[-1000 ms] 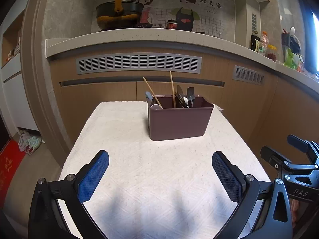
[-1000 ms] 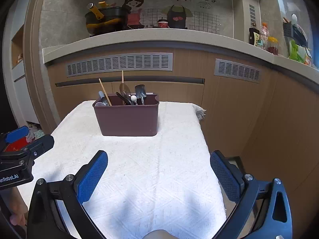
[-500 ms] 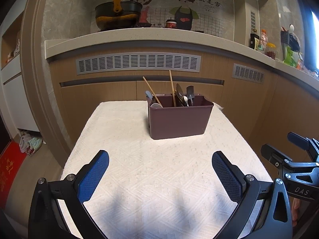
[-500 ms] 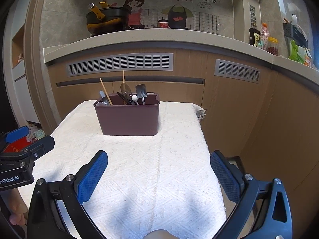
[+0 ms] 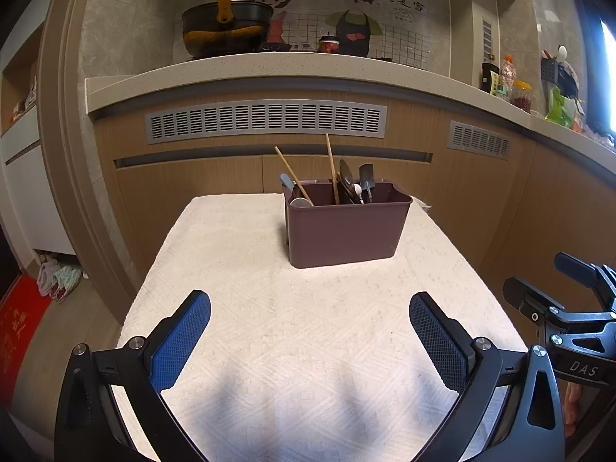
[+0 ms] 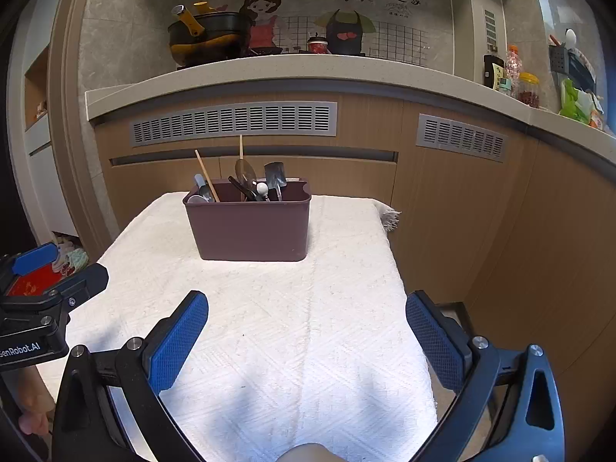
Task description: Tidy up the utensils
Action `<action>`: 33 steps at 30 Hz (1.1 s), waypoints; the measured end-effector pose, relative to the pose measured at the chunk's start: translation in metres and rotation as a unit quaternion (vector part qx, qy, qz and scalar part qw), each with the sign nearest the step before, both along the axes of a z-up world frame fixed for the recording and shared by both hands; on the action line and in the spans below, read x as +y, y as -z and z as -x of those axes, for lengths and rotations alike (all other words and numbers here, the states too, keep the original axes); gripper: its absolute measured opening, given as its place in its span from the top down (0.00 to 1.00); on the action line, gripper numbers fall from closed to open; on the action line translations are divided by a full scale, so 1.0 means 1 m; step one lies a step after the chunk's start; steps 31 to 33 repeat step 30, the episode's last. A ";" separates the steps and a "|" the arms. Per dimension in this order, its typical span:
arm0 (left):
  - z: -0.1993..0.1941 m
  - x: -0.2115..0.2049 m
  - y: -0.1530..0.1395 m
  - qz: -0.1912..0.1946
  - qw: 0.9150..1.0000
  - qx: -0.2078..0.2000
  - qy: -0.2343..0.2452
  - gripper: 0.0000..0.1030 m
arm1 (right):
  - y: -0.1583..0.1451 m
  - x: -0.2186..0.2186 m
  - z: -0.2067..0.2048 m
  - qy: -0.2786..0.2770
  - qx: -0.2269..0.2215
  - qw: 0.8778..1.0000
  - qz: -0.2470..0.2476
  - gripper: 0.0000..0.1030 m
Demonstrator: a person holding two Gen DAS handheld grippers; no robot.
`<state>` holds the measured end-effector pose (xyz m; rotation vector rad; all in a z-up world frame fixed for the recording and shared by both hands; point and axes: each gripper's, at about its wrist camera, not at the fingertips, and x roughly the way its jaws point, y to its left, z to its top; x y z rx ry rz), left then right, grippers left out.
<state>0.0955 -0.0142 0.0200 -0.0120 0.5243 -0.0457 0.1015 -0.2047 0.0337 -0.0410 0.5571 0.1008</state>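
A maroon plastic bin (image 5: 346, 227) stands on the white-cloth table (image 5: 238, 269), toward its far side; it also shows in the right wrist view (image 6: 250, 227). In it stand wooden chopsticks (image 5: 331, 165), a dark spoon, a small black spatula (image 6: 276, 177) and other utensils. My left gripper (image 5: 310, 327) is open and empty over the near part of the table. My right gripper (image 6: 307, 327) is open and empty, beside the left one; it also shows at the right edge of the left wrist view (image 5: 558, 300).
Wooden kitchen cabinets with grey vents (image 5: 265, 119) stand behind the table. The counter above carries a black pot (image 5: 227, 30) and jars (image 6: 527, 88). The table's right edge (image 6: 400, 281) drops off beside the cabinets. Slippers and a red mat (image 5: 23, 323) lie on the floor at left.
Both grippers stay open and almost still. The views shift only slightly; the bin and utensils have not moved.
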 end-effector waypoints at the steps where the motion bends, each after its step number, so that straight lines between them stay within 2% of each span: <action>1: 0.000 0.000 0.000 0.000 1.000 0.000 0.000 0.01 | 0.000 0.000 0.000 0.000 0.000 1.000 0.000 0.01; 33: -0.001 0.001 0.007 -0.012 1.000 0.008 0.010 0.01 | -0.001 -0.001 -0.001 0.002 -0.003 1.000 -0.001 0.01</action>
